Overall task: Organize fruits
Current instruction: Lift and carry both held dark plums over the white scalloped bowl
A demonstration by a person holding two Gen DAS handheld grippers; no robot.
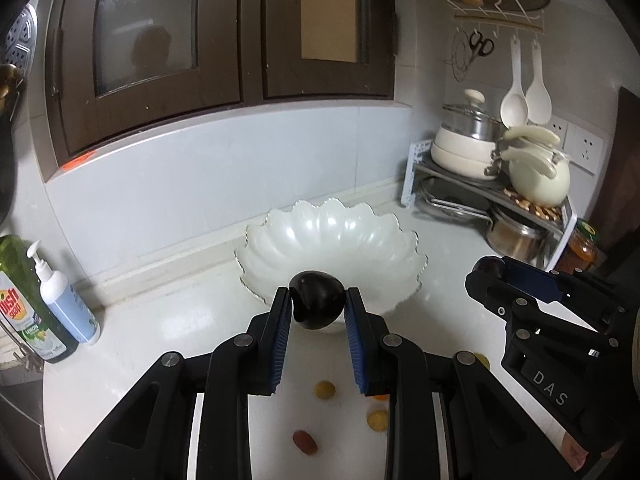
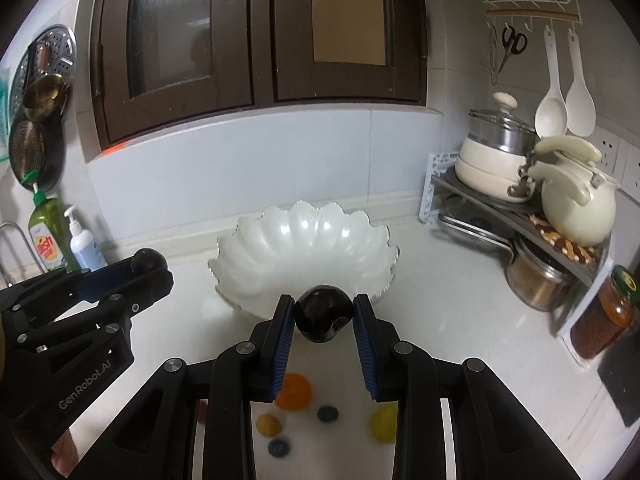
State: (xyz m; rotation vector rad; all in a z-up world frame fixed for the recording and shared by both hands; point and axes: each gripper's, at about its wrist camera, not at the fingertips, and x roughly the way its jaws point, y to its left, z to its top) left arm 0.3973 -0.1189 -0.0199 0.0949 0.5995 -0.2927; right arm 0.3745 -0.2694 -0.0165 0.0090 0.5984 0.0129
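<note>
Two dark, glossy fruits, plum-like by their look, are held above the white counter (image 1: 168, 312), one in each gripper: the left gripper (image 1: 318, 300) is closed on a dark fruit (image 1: 318, 305) pinched between its blue pads, and the right gripper (image 2: 324, 312) is clamped likewise on a second dark fruit (image 2: 323, 314). Both fruits are carried just in front of the near rim of the scalloped white bowl (image 2: 304, 248), which appears empty. Each fruit is judged light, smooth and somewhat slippery, with a skin that could bruise if squeezed hard; a hold across the widest part, as seen here, is considered safest. Several smaller fruits (image 2: 294, 392), orange, yellow and blue, are left scattered on the counter below. The bowl looks fragile, so a gentle release low inside it would be advised.
</note>
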